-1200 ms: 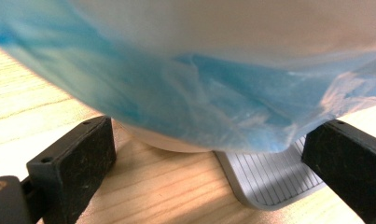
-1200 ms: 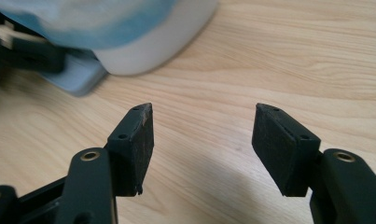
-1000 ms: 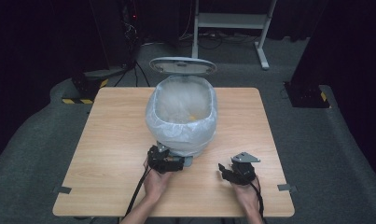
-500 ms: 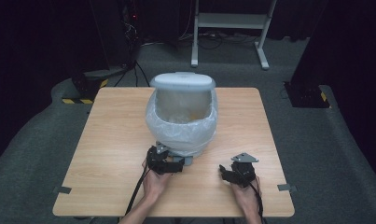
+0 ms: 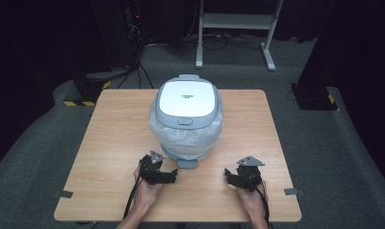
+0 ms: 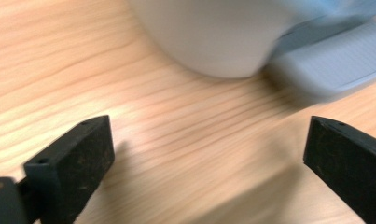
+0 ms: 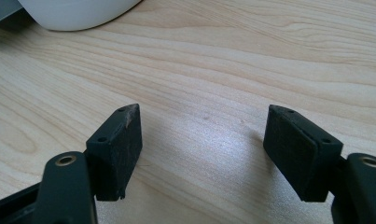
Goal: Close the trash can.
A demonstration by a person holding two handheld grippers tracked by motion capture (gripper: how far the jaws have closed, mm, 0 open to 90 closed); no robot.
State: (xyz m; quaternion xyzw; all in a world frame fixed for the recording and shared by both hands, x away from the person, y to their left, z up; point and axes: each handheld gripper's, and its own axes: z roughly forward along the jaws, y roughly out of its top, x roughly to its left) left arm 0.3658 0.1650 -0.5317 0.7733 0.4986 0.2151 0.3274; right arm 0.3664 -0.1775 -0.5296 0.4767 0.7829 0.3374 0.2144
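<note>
Dark floor and equipment stands surround a light wooden table; near its front edge the left gripper rests in a hand, jaws spread wide with nothing between them, just beside the grey pedal of a lidded bin with a plastic liner, lid down, mid-table; further right, the right gripper lies released too, apart from the bin.

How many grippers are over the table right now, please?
2: the left gripper sits near the table's front edge by the bin's pedal, the right gripper further right; both open and empty.
</note>
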